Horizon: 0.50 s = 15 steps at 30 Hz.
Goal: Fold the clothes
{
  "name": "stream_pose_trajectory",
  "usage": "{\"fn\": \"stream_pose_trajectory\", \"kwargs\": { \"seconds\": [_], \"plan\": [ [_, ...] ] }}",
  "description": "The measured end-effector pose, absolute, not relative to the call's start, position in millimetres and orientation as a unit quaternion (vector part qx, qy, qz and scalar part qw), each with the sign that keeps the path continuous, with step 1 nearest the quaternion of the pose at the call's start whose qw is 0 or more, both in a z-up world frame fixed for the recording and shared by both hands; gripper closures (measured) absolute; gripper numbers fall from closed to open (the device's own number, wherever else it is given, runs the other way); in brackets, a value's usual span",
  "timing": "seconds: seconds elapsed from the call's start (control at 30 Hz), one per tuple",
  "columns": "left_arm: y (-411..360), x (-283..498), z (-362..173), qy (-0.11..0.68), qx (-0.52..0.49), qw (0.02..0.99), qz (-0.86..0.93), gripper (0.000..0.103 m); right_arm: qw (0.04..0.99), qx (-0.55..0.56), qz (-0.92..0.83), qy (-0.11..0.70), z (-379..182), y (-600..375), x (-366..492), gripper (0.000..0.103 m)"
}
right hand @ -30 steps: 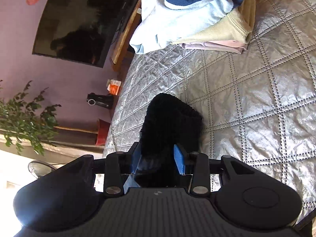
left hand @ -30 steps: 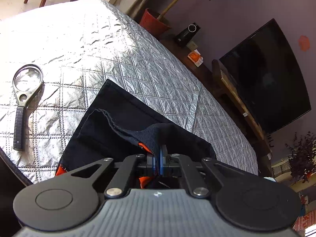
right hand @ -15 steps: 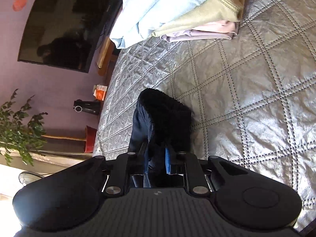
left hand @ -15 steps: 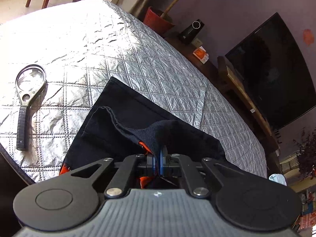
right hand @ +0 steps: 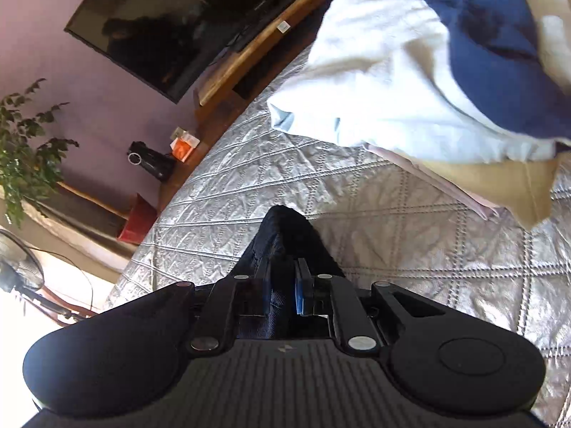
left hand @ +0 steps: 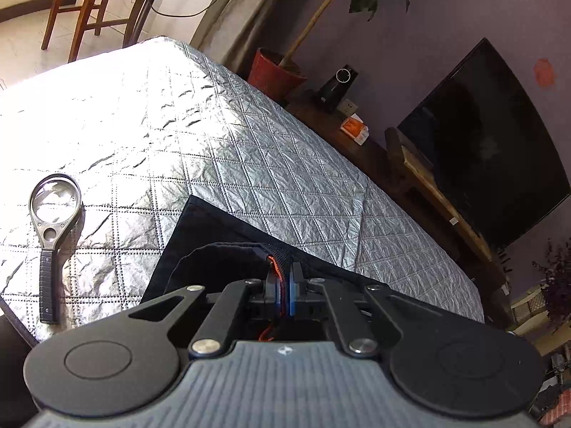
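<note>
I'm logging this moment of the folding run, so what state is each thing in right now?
left gripper: shut on the dark garment's edge.
right gripper: shut on a bunched fold.
dark garment: partly flat on the quilted cover, pinched at two places.
clothes pile: stacked, untouched.
magnifying glass: lying flat.
television: off.

Home living room, television point(left hand: 492, 149), potted plant point(left hand: 274, 71), chair point(left hand: 89, 3)
</note>
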State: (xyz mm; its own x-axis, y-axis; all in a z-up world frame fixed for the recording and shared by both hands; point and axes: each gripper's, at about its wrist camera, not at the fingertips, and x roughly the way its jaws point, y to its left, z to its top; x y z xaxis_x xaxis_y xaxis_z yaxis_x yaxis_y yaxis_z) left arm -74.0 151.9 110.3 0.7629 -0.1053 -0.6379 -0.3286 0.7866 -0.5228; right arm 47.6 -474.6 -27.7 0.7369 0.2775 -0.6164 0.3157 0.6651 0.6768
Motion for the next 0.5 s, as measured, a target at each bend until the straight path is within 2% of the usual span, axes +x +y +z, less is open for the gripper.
{"fn": "stream_pose_trajectory", "kwargs": {
  "seconds": [0.13,0.27,0.4,0.5],
  "plan": [
    [156.3,-82.3,111.3,0.348,-0.337,0.873,0.052,0.099,0.833,0.406,-0.04,0.374,-38.6,-482.8,35.9,0.087],
    [173.2,-86.4,107.5,0.359,-0.41,0.837,0.047,0.099,0.846,0.367,-0.047,0.384,-34.0,-472.8,48.0,0.087],
    [173.7,-90.4,110.9,0.358,-0.42,0.833,0.037,0.099,0.849,0.354,-0.05,0.388,-32.5,-471.1,57.3,0.087],
    [167.0,-94.0,112.5,0.359,-0.413,0.836,0.031,0.099,0.849,0.352,-0.053,0.389,-33.4,-472.0,60.4,0.081]
  ]
}}
